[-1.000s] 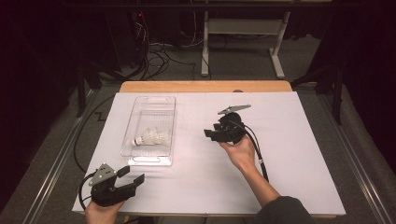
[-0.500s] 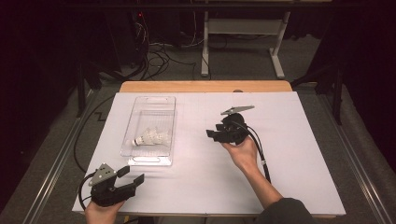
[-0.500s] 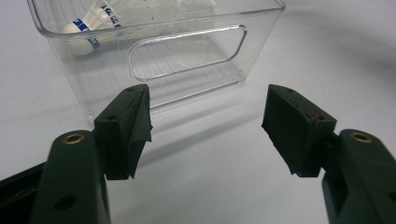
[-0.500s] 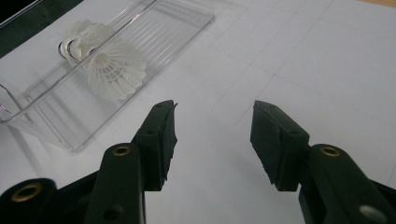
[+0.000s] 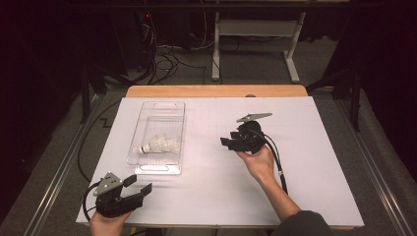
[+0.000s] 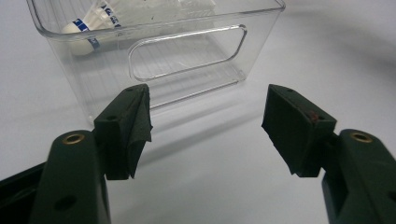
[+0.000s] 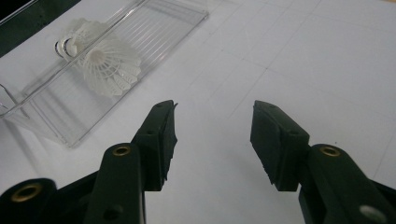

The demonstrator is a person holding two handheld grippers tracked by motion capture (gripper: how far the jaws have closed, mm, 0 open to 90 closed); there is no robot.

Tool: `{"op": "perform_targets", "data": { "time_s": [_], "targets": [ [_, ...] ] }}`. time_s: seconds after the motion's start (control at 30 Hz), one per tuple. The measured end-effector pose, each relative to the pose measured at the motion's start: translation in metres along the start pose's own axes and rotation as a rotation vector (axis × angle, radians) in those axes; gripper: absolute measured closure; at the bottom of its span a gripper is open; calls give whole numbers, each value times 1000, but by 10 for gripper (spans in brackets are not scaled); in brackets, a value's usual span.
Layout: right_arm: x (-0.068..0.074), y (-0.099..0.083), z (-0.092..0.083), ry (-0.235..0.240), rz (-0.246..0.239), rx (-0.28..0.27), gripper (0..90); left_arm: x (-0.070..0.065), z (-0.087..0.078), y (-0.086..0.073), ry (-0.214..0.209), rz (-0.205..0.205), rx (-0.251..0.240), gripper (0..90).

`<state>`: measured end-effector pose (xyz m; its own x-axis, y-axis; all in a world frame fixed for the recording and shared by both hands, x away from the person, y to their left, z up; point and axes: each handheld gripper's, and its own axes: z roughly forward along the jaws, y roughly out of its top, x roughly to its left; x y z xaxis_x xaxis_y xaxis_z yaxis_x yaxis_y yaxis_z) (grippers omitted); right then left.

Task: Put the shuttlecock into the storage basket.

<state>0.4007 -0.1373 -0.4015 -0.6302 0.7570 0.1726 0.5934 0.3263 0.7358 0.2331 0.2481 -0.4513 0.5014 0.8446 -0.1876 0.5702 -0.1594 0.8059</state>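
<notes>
A clear plastic bin [image 5: 173,110] lies on the white table left of centre, with two white shuttlecocks [image 5: 160,145] lying in it. My left gripper [image 5: 139,186] rests near the table's front left corner, open and empty, pointing at the bin's near end. In the left gripper view the bin's handle wall [image 6: 187,51] stands just past the open left gripper [image 6: 208,119], and a blue-banded shuttlecock cork [image 6: 86,25] shows inside. My right gripper [image 5: 226,144] is held right of the bin, pointing left at it, open and empty. The right gripper view looks past the right gripper [image 7: 212,135] to the shuttlecocks [image 7: 109,65].
A white sheet [image 5: 319,196] covers the table, whose wooden far edge [image 5: 216,91] shows behind it. Black cables trail from both grippers. Beyond the table are a dark floor with cables and a white desk frame [image 5: 255,29].
The right gripper has drifted very slightly away from the bin. The left gripper and the bin have not moved.
</notes>
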Motion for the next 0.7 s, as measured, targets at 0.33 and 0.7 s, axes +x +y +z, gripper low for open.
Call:
{"op": "perform_targets", "data": {
  "time_s": [0.33,0.7],
  "targets": [
    [-4,-4,-3,-3,10,-1,507,0,0,0,1,-1,0,331],
    [-5,-6,-6,-2,9,-6,507,0,0,0,1,-1,0,332]
  ]
}}
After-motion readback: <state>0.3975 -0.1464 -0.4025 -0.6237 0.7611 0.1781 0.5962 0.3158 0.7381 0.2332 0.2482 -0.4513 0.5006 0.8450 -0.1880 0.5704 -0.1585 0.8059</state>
